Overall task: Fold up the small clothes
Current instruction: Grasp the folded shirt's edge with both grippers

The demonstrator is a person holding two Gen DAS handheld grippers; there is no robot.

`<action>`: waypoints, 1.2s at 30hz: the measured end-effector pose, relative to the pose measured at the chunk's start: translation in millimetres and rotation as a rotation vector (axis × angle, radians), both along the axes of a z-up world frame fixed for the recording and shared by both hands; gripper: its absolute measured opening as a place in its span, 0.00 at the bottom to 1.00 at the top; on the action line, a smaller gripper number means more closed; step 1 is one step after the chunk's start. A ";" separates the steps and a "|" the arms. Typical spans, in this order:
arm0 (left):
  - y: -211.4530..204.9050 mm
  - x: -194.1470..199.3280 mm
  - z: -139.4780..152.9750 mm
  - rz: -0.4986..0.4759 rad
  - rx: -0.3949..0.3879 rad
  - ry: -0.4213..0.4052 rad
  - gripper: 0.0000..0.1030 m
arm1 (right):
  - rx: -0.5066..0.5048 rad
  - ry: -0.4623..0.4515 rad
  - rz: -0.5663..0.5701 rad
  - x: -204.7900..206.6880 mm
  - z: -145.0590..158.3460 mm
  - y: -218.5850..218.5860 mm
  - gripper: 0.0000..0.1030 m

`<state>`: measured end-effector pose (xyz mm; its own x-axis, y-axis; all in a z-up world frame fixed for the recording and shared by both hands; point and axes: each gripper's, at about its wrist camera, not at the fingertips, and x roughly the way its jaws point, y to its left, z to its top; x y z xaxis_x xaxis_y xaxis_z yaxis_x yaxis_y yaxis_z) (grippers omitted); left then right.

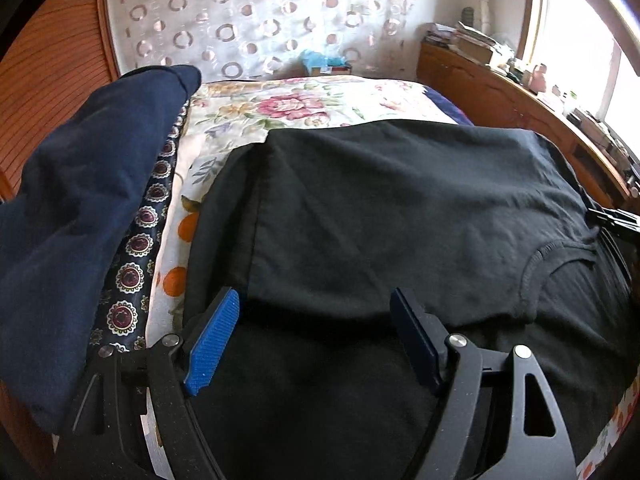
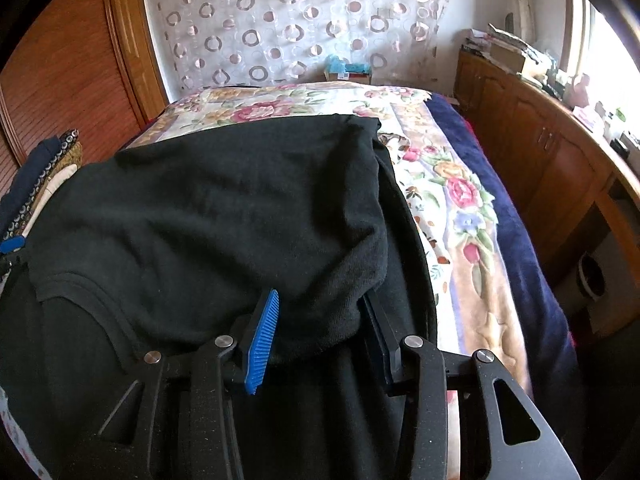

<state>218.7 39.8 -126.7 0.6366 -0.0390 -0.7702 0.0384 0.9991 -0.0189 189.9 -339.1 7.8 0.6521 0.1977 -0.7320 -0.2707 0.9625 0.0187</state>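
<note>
Black shirt (image 1: 400, 208) spread flat on bed (image 1: 320, 100) for folding. Left gripper (image 1: 316, 328) jaws wide, empty; right gripper (image 2: 320, 328) jaws half-closed around its folded edge, grip unclear.

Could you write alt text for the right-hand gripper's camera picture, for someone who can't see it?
A black T-shirt lies spread on a floral bedspread, its folded edge bunched between the blue-padded fingers of the right gripper at the bottom of the view. Behind the bed hangs a white curtain with circles; wooden cabinets run along the right.
</note>
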 end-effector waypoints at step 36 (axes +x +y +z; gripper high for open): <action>14.4 -36.8 67.4 0.006 -0.066 -0.249 0.08 | 0.062 -0.203 0.090 -49.8 62.0 2.7 0.05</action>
<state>181.9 54.2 -59.3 0.8066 -0.0802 -0.5856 0.0445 0.9962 -0.0752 140.1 -336.4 69.8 0.7623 0.3019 -0.5725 -0.3593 0.9331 0.0137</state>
